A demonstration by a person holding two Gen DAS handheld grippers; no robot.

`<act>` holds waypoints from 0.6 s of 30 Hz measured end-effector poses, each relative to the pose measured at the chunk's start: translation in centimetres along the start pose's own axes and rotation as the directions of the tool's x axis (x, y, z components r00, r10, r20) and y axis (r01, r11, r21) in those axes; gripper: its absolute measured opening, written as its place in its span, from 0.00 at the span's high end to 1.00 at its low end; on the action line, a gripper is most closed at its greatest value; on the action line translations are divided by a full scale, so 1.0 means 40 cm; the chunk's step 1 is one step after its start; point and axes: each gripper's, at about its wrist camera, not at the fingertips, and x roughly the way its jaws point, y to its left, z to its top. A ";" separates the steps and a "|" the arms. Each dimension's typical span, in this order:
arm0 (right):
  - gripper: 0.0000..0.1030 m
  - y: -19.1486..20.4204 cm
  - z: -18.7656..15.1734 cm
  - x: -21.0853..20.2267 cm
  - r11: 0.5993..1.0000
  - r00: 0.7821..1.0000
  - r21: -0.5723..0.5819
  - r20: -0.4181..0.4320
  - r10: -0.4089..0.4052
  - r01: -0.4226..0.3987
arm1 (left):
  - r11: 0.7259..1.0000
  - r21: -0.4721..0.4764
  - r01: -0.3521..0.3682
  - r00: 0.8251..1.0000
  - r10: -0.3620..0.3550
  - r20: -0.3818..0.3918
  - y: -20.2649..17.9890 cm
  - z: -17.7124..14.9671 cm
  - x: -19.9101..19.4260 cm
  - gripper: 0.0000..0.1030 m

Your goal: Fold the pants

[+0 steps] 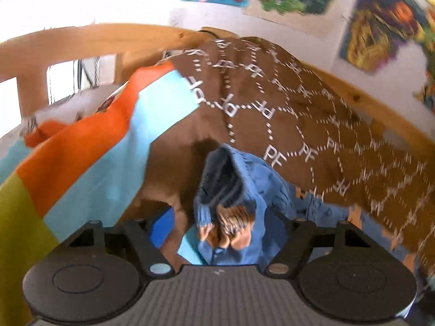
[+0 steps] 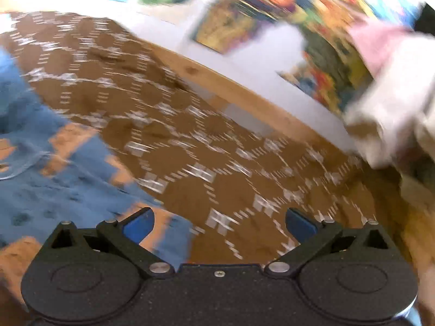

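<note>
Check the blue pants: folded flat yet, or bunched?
Bunched, not folded. In the left wrist view the blue pants rise in a crumpled peak between that gripper's fingers; the right wrist view shows the rest spread rumpled on the brown blanket.

The pants (image 1: 231,190) lie on a patterned blanket (image 1: 299,103) spread over the bed, bunched between the fingers of the left hand-held gripper (image 1: 220,228). A striped cloth (image 1: 89,157) lies to their left. Behind the blanket runs a wooden bed rail (image 2: 244,95), with posters (image 2: 244,19) on the wall behind it
</note>
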 end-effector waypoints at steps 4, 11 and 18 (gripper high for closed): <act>0.01 0.068 0.014 -0.018 0.994 0.994 -0.023 0.013 0.110 -0.109 | 1.000 0.021 0.007 1.000 -0.006 -0.019 0.008 0.003 0.009 0.40; 0.01 0.161 0.030 -0.048 0.972 0.973 -0.075 0.032 0.227 -0.224 | 0.993 -0.096 0.068 0.995 -0.074 -0.062 0.031 0.009 0.022 0.47; 0.01 0.179 0.026 -0.030 0.971 0.973 -0.067 0.005 0.231 -0.230 | 0.989 -0.127 0.071 0.992 -0.084 -0.098 0.047 0.023 0.034 0.80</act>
